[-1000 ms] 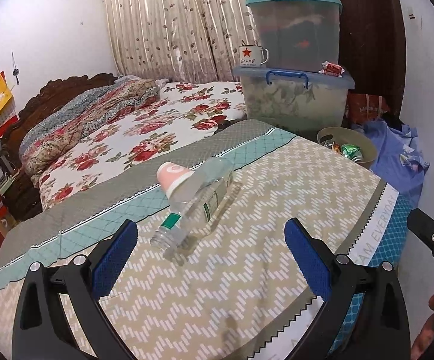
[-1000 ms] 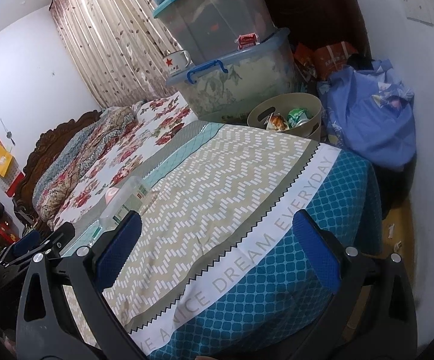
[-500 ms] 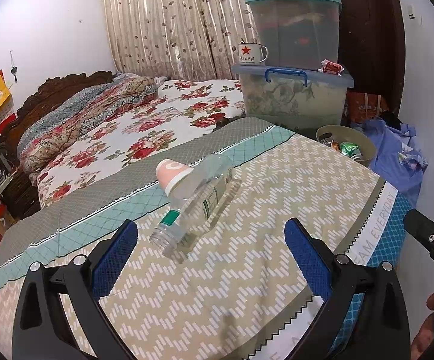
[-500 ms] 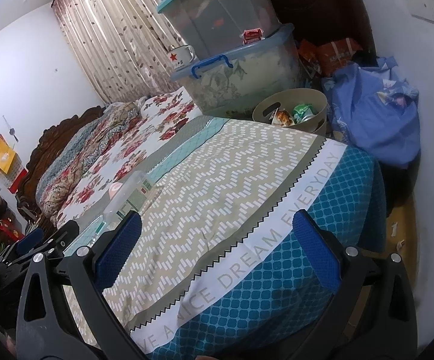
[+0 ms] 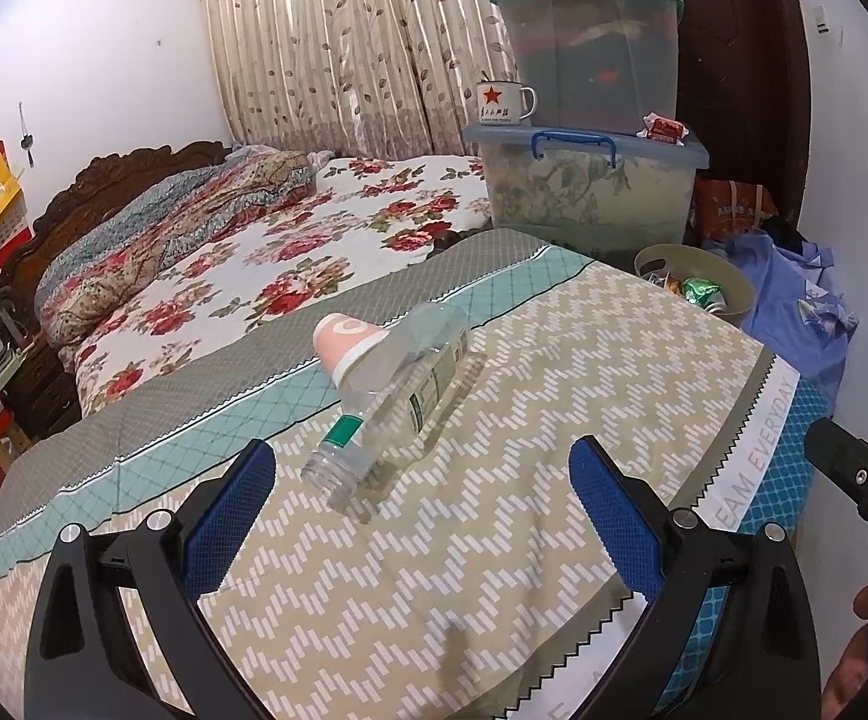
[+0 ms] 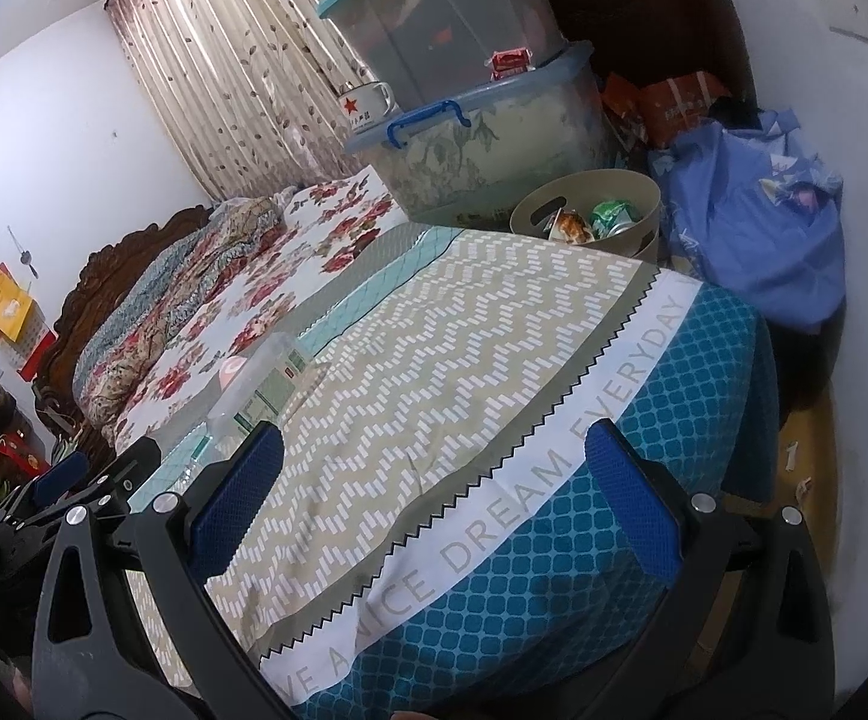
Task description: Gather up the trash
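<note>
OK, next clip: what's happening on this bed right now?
A person with a gripper in each hand is clearing trash off a bed. The left gripper is open and lined up on an empty, uncapped clear plastic bottle lying on the zigzag-patterned cover, with a pink paper cup beside it. Nothing is gripped yet. The right gripper is also open and empty, off to the right side. A beige bin past the foot of the bed already holds some wrappers.

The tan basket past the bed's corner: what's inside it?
The tan basket holds crumpled wrappers: a green one and an orange one. Its wall hides anything deeper.
</note>
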Motion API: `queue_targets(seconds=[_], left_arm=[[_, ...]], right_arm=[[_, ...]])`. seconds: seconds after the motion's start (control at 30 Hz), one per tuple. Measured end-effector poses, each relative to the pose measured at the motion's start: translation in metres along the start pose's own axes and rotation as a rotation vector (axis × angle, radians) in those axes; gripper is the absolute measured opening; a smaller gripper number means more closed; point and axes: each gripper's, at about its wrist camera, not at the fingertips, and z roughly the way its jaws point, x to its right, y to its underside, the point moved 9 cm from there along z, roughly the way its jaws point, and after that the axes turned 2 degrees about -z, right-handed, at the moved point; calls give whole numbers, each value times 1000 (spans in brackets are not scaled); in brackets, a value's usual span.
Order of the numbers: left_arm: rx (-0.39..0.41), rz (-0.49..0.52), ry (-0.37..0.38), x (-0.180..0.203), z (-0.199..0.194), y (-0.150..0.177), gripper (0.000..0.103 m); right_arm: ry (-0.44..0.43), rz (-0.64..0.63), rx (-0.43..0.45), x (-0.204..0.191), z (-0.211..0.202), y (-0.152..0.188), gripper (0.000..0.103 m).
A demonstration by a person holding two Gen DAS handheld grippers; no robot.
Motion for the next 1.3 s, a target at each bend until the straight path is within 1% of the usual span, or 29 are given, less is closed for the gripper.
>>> queue_targets(seconds=[0.6,0.97,1.3], left_arm=[[-69,0,2,-13,26,13,94],[-84,-7,12,-21,37,13,94],[-112,-35,8,-42,50,16,94]], right_arm=[[-3,-15,-78,-6,27,12,99],[-3,-28,-95,-15,39,12,99],[-11,-56,-121,-32,53,14,99]])
